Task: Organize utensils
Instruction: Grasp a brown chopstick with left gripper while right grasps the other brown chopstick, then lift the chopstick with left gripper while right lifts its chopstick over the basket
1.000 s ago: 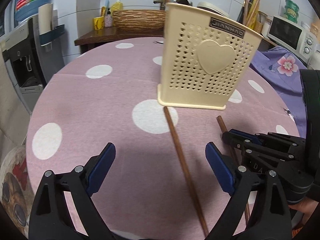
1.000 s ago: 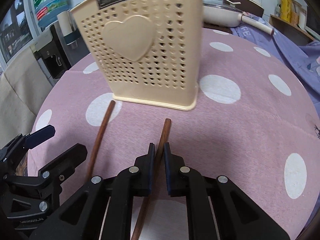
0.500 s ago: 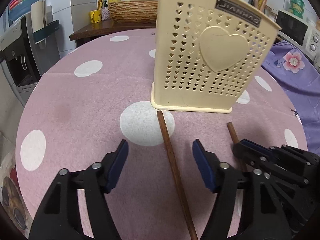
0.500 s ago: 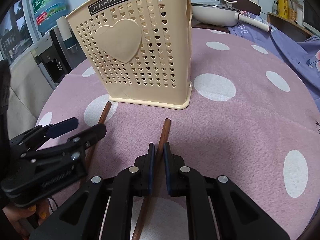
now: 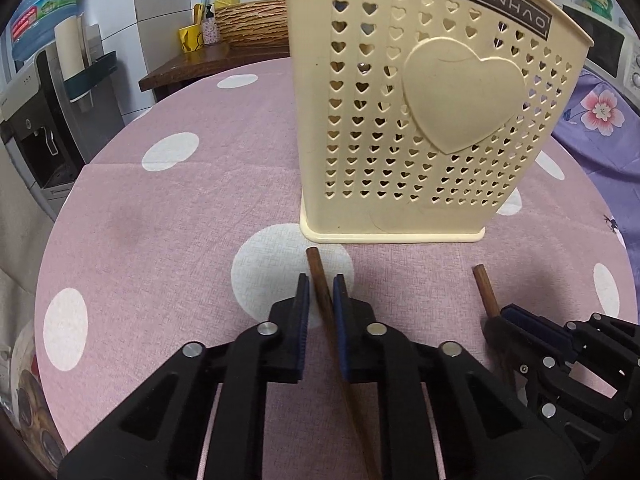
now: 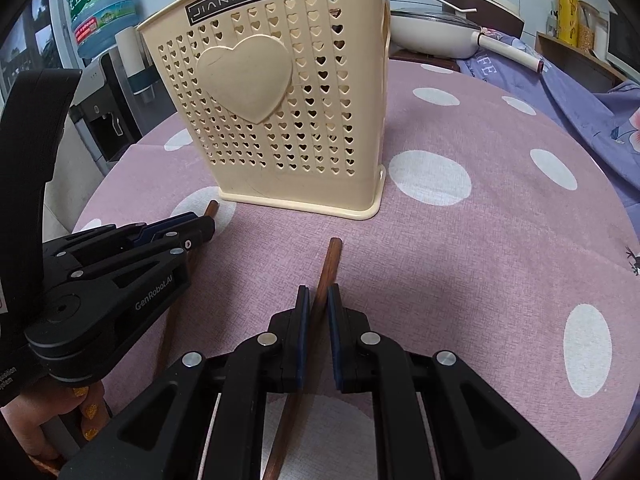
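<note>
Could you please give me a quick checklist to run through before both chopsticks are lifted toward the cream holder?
1. Left gripper: jaws have just been closing on the left chopstick; ok.
2. Right gripper shut on the right chopstick: ok.
3. Holder upright on the tablecloth: ok.
4. Chopstick tips clear of the holder's base: ok.
5. Free room inside the holder: cannot tell.

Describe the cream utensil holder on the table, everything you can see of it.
The utensil holder is cream plastic, its front pierced with small heart-shaped holes around one large raised heart, with a dark JIANHAO label near the rim. It stands upright on the pink dotted tablecloth. Brown sticks poke out above it. Neither tongs touch it.
</note>
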